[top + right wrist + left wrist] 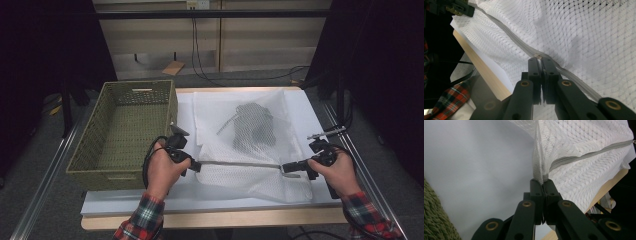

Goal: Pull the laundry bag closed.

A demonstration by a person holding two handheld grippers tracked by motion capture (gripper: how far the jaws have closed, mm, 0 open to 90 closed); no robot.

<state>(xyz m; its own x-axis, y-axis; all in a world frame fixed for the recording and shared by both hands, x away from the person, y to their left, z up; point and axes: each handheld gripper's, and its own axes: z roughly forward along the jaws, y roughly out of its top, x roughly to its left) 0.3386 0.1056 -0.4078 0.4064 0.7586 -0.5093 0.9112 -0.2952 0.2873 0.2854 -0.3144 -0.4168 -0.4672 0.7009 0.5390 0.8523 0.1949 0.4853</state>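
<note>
A white mesh laundry bag [212,107] lies on the white table top [150,197] with a dark garment [254,127] inside it. Its grey zipper [240,163] runs taut along the near edge between my two grippers. The left gripper [199,166] is shut on the zipper's left end, where the mesh bunches up [543,180]. At the other end, the right gripper [284,168] is shut on the small metal zipper pull [538,56]. In the right gripper view the zipper [506,33] leads away to the left gripper [456,8] at top left.
A green woven basket [122,86] stands on the table's left part, close behind the left hand; its wall [434,220] shows in the left gripper view. The table's wooden front edge [225,217] lies just below both hands. Cables trail on the floor behind.
</note>
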